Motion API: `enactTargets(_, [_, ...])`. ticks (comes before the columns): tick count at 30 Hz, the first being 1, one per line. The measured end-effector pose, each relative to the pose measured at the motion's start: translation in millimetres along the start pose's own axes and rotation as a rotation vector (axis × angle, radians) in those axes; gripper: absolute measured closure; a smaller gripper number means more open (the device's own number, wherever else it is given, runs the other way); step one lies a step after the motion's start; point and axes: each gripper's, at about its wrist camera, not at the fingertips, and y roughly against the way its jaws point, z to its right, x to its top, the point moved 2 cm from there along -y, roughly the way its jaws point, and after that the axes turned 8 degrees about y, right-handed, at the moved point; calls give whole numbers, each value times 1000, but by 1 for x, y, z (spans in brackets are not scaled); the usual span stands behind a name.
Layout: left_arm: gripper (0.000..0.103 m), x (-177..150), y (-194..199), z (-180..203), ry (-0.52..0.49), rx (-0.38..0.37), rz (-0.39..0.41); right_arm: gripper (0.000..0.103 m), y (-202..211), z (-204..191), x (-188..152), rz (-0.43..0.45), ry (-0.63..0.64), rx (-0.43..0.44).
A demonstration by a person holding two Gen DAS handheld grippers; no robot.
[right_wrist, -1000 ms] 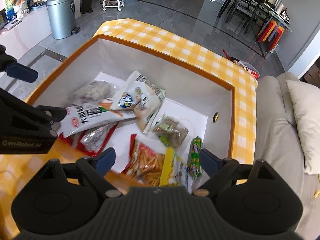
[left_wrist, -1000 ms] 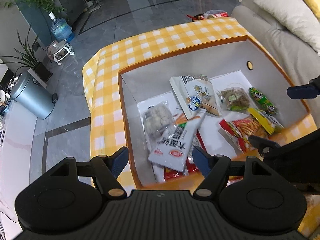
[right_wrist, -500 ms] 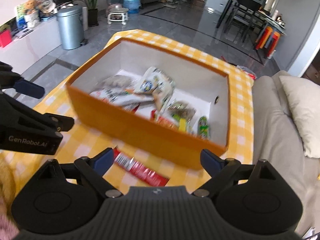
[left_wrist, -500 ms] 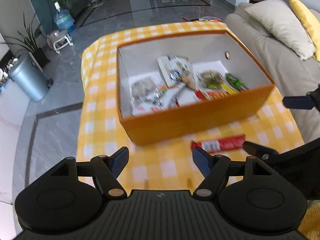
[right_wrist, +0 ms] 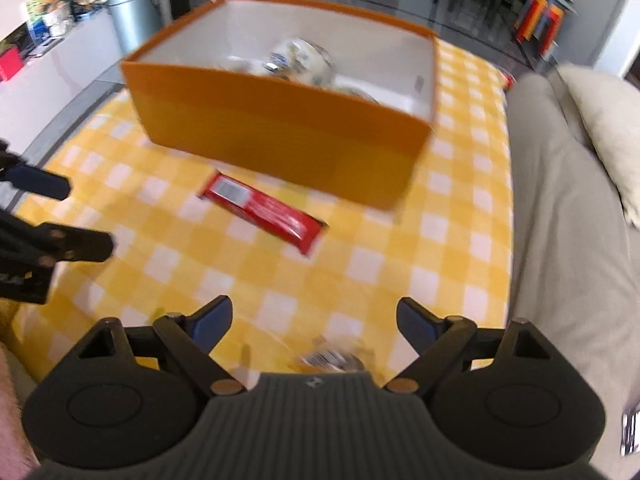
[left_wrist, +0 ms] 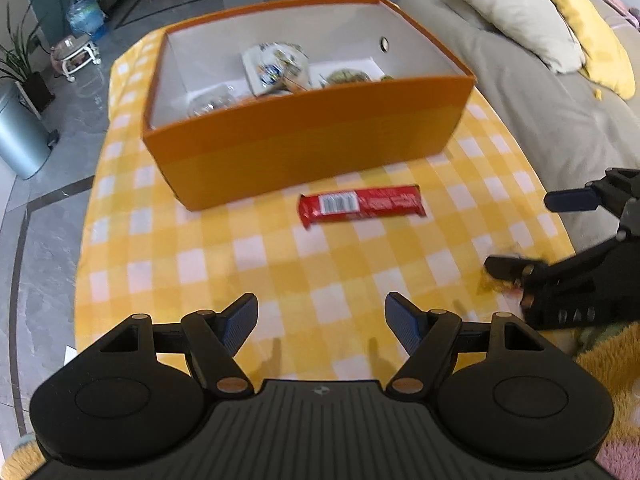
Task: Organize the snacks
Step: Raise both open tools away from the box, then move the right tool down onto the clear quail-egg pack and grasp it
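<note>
An orange box (left_wrist: 304, 140) with several snack packs inside stands on the yellow checked tablecloth (left_wrist: 248, 264); it also shows in the right wrist view (right_wrist: 280, 128). A red snack bar (left_wrist: 362, 205) lies on the cloth just in front of the box, seen also in the right wrist view (right_wrist: 264, 210). My left gripper (left_wrist: 321, 326) is open and empty, low over the cloth in front of the bar. My right gripper (right_wrist: 313, 322) is open and empty, with a small blurred packet (right_wrist: 330, 358) on the cloth just under it. The right gripper also shows in the left wrist view (left_wrist: 532, 236).
A beige sofa (left_wrist: 560, 92) with cushions (left_wrist: 516, 12) runs along the table's right side. A grey bin (left_wrist: 18, 136) and a water bottle (left_wrist: 86, 16) stand on the floor to the left. A yellow fluffy fabric (left_wrist: 612, 360) lies at the near right.
Both grippers have pulled back and down from above the box to low over the cloth in front of it. The red bar has come into view. Both stay open.
</note>
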Motion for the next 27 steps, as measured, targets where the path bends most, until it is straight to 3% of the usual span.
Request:
enactTargets(11, [18, -1, -10, 15, -11, -10, -30, 19, -26, 36, -21, -151, -112, 40])
enactTargets(13, [18, -1, -11, 13, -8, -7, -34, 27, -31, 34, -21, -169, -101, 51])
enactTargets(18, [18, 0, -16, 8, 6, 0, -46, 32, -40, 27, -21, -212, -85, 74])
enactTargets(23, [18, 4, -22, 7, -9, 3, -37, 48, -49, 21, -22, -255, -73, 86])
enactTargets(24, [18, 6, -23, 7, -17, 1, -31, 53, -50, 20, -23, -259, -67, 79])
enactTargets(25, [18, 7, -24, 8, -31, 0, -24, 65, -50, 20, -23, -259, -60, 68])
enactTargets(27, [18, 10, -29, 10, -65, -1, -19, 66, -50, 21, -23, -261, -52, 69])
